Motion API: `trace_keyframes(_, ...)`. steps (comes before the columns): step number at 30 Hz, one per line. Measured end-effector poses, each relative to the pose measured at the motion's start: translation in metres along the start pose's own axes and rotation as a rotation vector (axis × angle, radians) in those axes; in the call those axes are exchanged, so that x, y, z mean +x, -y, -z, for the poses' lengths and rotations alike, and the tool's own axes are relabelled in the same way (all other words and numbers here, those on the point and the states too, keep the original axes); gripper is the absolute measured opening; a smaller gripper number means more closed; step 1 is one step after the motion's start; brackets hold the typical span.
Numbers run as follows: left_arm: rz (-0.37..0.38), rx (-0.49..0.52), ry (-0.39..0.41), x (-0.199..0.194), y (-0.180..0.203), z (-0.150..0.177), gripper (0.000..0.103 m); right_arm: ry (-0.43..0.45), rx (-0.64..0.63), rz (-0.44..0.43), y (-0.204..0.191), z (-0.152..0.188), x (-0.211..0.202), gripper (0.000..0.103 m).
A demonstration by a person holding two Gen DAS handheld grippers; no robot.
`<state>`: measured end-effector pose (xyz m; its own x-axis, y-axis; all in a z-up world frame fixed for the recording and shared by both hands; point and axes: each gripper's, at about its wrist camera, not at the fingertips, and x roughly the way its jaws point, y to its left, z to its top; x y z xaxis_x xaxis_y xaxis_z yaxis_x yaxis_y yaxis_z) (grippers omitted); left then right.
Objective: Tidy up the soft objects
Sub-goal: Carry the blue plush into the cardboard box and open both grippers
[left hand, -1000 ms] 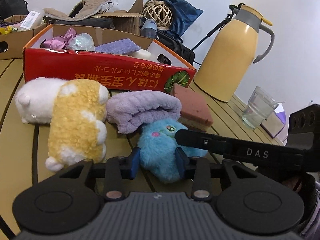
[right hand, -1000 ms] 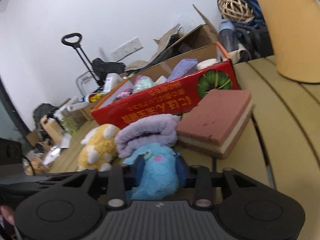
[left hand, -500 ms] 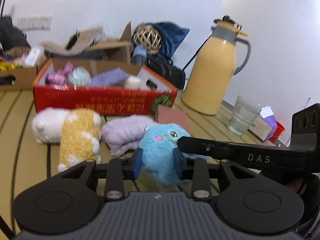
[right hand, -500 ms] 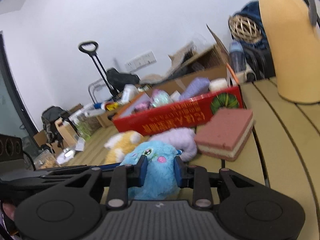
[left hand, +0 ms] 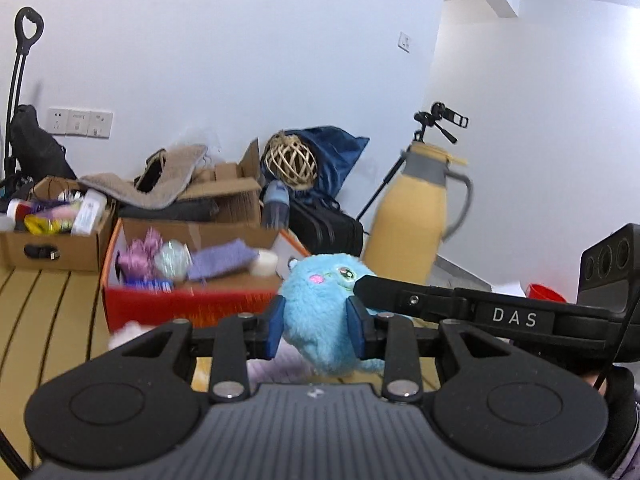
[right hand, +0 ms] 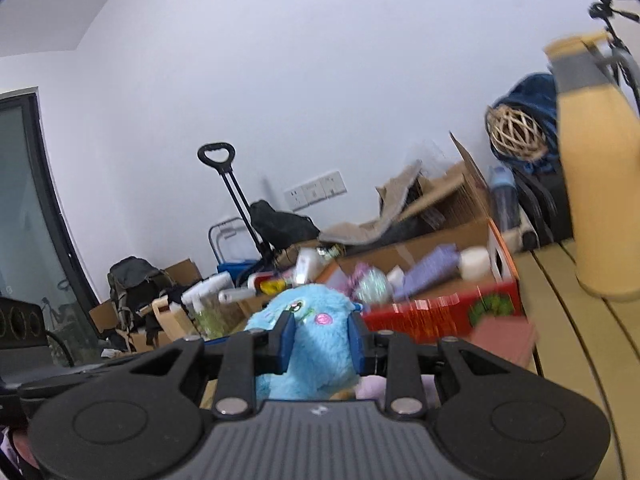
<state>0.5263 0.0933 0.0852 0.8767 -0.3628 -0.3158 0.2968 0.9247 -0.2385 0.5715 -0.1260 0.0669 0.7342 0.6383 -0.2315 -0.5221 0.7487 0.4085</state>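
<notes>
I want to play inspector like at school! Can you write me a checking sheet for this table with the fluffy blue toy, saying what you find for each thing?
Surface: yellow slatted table, partly covered.
Job's things: blue plush toy held up off the table; lilac towel below it; pink sponge block by the red box, which holds soft bits.
Clutter: yellow jug; cardboard boxes and bags behind.
Grippers: left gripper and right gripper both squeeze the toy.
Cables: nothing seen.
Surroundings: white wall, wall sockets, tripod, trolley handle.
</notes>
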Motion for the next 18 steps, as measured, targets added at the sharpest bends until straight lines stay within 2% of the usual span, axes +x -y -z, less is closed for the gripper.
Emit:
trace_keyframes(2, -0.011, -0.002, -0.007, 0.014, -0.011, -0.022, 0.033, -0.012, -0.006, 0.000, 0.000, -0.022, 0.021, 0.028)
trace_keyframes(4, -0.025, -0.062, -0.017, 0.037, -0.032, -0.043, 0.033, -0.035, -0.005, 0.001, 0.002, -0.044, 0.050, 0.028)
trace_keyframes(6, -0.036, -0.101, -0.021, 0.065, -0.052, -0.057, 0.033, -0.046, 0.002, 0.021, 0.009, -0.061, 0.082, 0.028)
trace_keyframes(9, -0.061, -0.140, -0.070, 0.108, -0.083, -0.065, 0.033, -0.095, 0.039, 0.061, 0.026, -0.075, 0.136, 0.028)
trace_keyframes(14, -0.104, -0.194, -0.174, 0.176, -0.132, -0.057, 0.033, -0.196, 0.089, 0.100, 0.066, -0.068, 0.220, 0.028)
trace_keyframes(18, -0.120, -0.243, -0.229, 0.213, -0.159, -0.032, 0.032, -0.258, 0.112, 0.133, 0.089, -0.045, 0.259, 0.028)
